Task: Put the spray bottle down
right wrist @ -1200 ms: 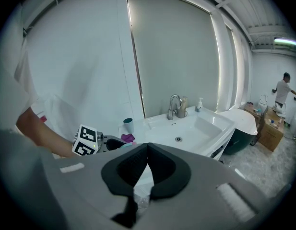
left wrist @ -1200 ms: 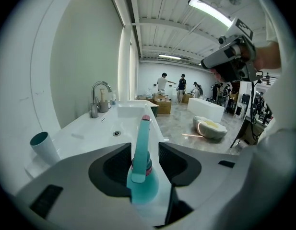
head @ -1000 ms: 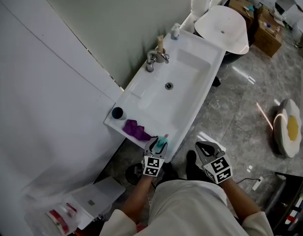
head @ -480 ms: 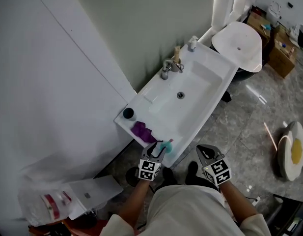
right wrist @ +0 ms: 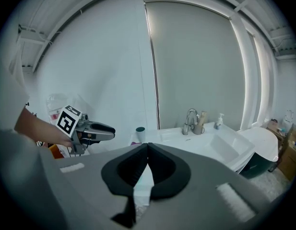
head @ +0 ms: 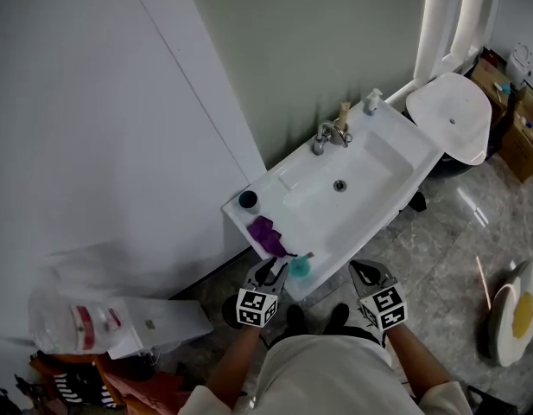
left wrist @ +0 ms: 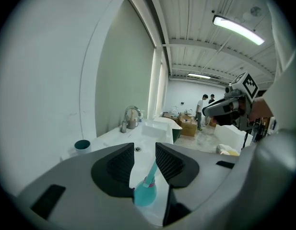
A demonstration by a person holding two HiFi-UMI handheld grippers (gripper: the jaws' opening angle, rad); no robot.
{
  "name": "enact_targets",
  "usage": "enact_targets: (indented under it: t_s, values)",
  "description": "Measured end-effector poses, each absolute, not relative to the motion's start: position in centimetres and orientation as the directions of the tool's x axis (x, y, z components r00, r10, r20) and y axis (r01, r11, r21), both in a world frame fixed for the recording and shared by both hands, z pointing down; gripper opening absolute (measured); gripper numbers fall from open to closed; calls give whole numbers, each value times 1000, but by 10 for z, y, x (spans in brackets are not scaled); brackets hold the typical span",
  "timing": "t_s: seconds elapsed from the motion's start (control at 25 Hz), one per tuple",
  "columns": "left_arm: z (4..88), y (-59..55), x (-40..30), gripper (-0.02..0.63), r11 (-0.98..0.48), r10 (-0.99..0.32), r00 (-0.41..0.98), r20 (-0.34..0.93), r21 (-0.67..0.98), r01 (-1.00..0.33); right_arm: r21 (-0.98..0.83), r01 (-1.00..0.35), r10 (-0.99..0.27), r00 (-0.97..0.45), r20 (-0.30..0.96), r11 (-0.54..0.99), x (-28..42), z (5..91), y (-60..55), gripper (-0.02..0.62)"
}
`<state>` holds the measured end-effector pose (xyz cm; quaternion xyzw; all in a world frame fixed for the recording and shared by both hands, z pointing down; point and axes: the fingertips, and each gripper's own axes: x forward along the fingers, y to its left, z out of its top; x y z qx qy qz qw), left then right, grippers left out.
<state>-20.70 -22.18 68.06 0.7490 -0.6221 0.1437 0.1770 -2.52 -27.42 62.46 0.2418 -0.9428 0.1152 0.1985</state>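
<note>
Left gripper view looks along the left gripper (left wrist: 144, 159), whose pads stand apart and are closing. The teal spray bottle (left wrist: 144, 193) shows low in the gap but, as far as I can judge, neither pad touches it. Head view puts that bottle on the front lip of the white sink (head: 396, 193), just beside a purple cloth (head: 268, 232); whether it stands or lies I cannot tell. The set-down looks done, so doing it well now means drawing the gripper straight back without clipping the nozzle — the bottle sits near the edge and a nudge could tip it to the floor. The right gripper (head: 363, 273) hangs beside the left with its jaws together on nothing. A dark cup (head: 248, 201) stands on the sink's near corner, and the faucet (head: 325, 135) and a soap dispenser (head: 371, 102) are at the back — none stands in the way.
</note>
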Motion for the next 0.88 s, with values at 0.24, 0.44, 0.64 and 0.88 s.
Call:
enact_targets:
  t_s: [0.24,0.44,0.64,0.88]
  values:
    - [650,-206,-209,118,-49,-918,88,386,109,-993,-87,-420,-358,-850,387,903,-29,599,-280,11]
    - [632,-194,-207,98,33,-927,7,375,101,-994,-97,-360,-304,-881,363,928,-32,588,-286,11]
    - [612,-186,-201,64,69,-929,-34,367,82,-994,-110,-345,-293,-896,334,932,-37,581,-298,11]
    - [586,-177,-204,34,104,-927,-65,369,86,-991,-116,-336,-286,-905,314,935,-42,572,-299,11]
